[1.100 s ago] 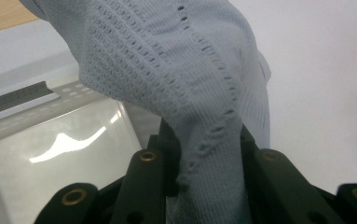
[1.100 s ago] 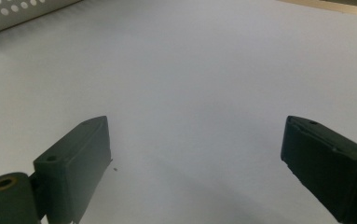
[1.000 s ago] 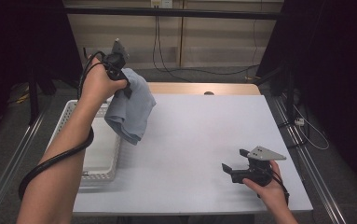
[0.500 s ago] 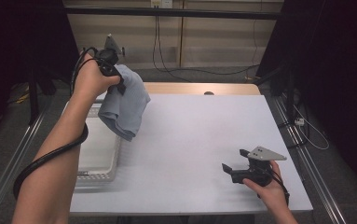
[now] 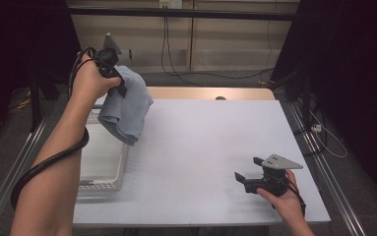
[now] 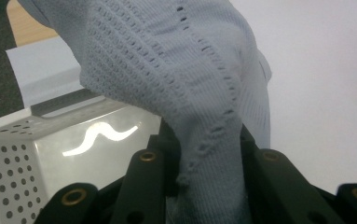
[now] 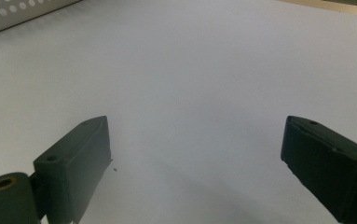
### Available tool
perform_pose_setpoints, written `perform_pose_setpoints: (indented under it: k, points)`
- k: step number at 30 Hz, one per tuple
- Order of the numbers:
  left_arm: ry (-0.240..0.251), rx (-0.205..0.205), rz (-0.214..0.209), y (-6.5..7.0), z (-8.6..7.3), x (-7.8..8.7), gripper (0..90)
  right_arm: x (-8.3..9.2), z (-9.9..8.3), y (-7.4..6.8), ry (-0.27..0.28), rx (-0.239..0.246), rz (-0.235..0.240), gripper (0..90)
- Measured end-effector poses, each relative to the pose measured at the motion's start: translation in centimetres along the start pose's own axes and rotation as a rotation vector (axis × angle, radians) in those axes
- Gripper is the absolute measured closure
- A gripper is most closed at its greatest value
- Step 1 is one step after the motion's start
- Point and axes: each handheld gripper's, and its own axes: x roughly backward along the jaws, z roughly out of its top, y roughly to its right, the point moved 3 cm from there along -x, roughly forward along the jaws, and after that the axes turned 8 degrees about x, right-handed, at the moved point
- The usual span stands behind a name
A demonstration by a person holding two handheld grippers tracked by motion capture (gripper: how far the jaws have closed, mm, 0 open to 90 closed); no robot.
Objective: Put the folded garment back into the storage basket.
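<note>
A light blue knitted cloth [image 5: 125,110] hangs in the air over the table's far left, above the rim of a white perforated basket [image 5: 102,183]. My left gripper [image 5: 119,84] is raised high and shut on the cloth's top. In the left gripper view the cloth [image 6: 199,93] is bunched between the two black jaws, with the basket [image 6: 36,144] below it. My right gripper [image 5: 247,170] rests on the white table [image 5: 210,142] near the front right, its jaws wide apart. In the right gripper view my right gripper [image 7: 195,158] has only bare table between the jaws.
The basket stands along the table's left edge. A bare wooden strip [image 5: 210,93] runs along the table's far edge. Metal rails [image 5: 319,167] flank the table, and cables [image 5: 186,73] lie on the floor behind it. A black cable [image 5: 43,164] trails along the left forearm.
My left gripper has lifted the cloth up and a little to the left, so it hangs higher over the basket. The right gripper has stayed in place.
</note>
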Motion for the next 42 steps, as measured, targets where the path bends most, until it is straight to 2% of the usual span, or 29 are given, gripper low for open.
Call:
perform_pose_setpoints:
  k: [17, 35, 42]
  points:
    - [0.017, 0.026, 0.032, -1.7, -0.1, 0.5, 73.7, 0.1, 0.1, 0.0, 0.003, 0.002, 0.001, 7.5]
    - [0.001, 0.06, 0.073, -4.0, -0.9, -0.4, 73.6, 0.0, 0.1, -0.1, 0.001, 0.002, 0.007, 7.5]
    - [-0.008, 0.074, 0.07, -4.7, -1.3, -0.8, 73.6, 0.0, 0.1, -0.2, 0.002, 0.005, 0.006, 7.5]
